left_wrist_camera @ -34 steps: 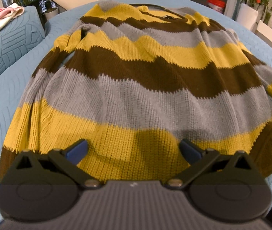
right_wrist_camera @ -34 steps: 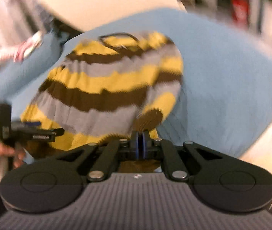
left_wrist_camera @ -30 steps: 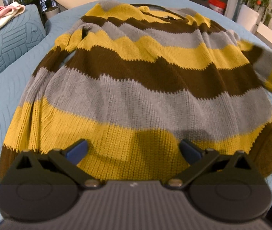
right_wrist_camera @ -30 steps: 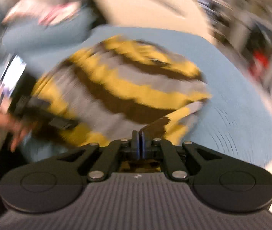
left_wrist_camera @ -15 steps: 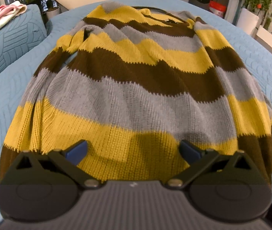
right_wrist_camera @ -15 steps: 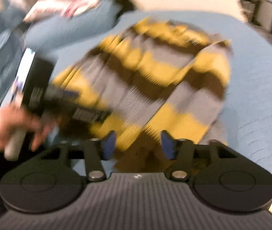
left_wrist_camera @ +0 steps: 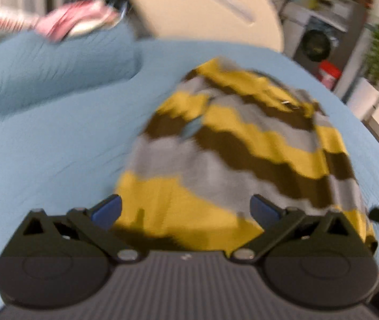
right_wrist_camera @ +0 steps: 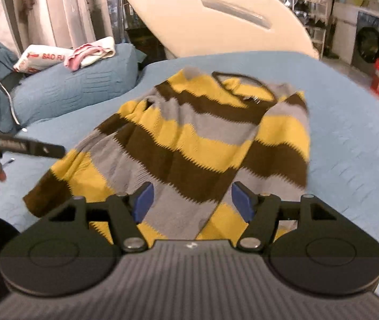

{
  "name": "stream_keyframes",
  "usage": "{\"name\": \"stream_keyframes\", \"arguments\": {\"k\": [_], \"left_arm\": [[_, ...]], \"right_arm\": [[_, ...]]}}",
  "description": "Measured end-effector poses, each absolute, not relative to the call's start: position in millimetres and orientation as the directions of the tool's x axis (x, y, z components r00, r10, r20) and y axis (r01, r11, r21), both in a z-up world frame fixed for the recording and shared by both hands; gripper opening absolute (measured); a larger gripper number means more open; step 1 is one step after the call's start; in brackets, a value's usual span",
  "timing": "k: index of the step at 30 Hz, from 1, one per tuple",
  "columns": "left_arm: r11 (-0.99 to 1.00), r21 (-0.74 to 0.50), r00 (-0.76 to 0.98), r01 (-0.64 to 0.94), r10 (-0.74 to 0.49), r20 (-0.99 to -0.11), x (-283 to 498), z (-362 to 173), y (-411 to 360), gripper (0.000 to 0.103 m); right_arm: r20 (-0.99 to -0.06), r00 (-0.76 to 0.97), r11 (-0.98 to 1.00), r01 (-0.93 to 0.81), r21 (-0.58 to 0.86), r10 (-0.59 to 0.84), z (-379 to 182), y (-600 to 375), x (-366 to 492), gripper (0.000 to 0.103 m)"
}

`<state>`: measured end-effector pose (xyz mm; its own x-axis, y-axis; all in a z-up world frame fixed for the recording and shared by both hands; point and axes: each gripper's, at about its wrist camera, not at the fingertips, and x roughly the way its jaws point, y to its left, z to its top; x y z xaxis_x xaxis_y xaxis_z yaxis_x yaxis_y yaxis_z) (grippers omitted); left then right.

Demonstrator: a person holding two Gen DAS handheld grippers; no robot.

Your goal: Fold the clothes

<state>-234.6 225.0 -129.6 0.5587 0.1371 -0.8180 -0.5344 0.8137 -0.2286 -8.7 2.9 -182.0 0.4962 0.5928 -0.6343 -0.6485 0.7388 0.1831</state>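
A blue bed (right_wrist_camera: 349, 138) was covered by a striped sweater (right_wrist_camera: 194, 144), one sleeve (right_wrist_camera: 282, 144) folded across, shown sharply only by the right view; both grippers (left_wrist_camera: 186, 210) (right_wrist_camera: 192, 200) were spread, seemingly empty.

Sweater (right_wrist_camera: 189, 144): coarse knit, matt yellow, grey and brown yarn. Bedspread (right_wrist_camera: 349, 133) under it: blue quilted cloth, stitched ripples, dull. My right gripper (right_wrist_camera: 192, 200): matt black plastic links, blue rubbery-looking pads (right_wrist_camera: 142, 200), shiny metal pivot screws, ribbed grey housing.
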Motion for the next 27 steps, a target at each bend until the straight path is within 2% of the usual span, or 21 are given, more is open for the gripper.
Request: {"name": "stream_keyframes", "arguments": {"k": [2, 5, 7, 13, 16, 18, 21, 27], "left_arm": [[0.735, -0.328, 0.531, -0.593, 0.05, -0.846, -246, -141, 260, 0.102], [0.613, -0.489, 0.569, -0.62, -0.078, -0.819, -265, -159, 298, 0.101], [0.605, -0.492, 0.552, -0.626, -0.102, -0.828, -269, -168, 305, 0.098], [0.612, -0.515, 0.525, -0.6, -0.185, -0.831, -261, -190, 301, 0.081], [0.602, -0.528, 0.546, -0.598, -0.176, -0.819, -260, -196, 298, 0.064], [0.617, -0.527, 0.55, -0.585, -0.176, -0.816, -260, -198, 297, 0.027], [0.673, -0.473, 0.532, -0.569, -0.138, -0.836, -259, -191, 290, 0.014], [0.815, -0.305, 0.538, -0.493, 0.009, -0.843, -257, -149, 257, 0.009]], "right_arm": [[-0.636, 0.472, 0.734, -0.639, 0.23, 0.611, -190, -2, -11, 0.067], [-0.636, 0.435, 0.724, -0.622, 0.3, 0.637, -201, -10, -15, 0.067], [-0.636, 0.421, 0.721, -0.609, 0.331, 0.647, -208, -15, -17, 0.067], [-0.637, 0.413, 0.727, -0.58, 0.368, 0.651, -217, -27, -18, 0.067], [-0.637, 0.408, 0.729, -0.565, 0.386, 0.654, -221, -34, -18, 0.067], [-0.636, 0.406, 0.73, -0.557, 0.397, 0.656, -222, -40, -20, 0.067], [-0.636, 0.406, 0.734, -0.54, 0.413, 0.656, -225, -49, -20, 0.067], [-0.633, 0.409, 0.742, -0.498, 0.448, 0.657, -235, -62, -17, 0.067]]}}
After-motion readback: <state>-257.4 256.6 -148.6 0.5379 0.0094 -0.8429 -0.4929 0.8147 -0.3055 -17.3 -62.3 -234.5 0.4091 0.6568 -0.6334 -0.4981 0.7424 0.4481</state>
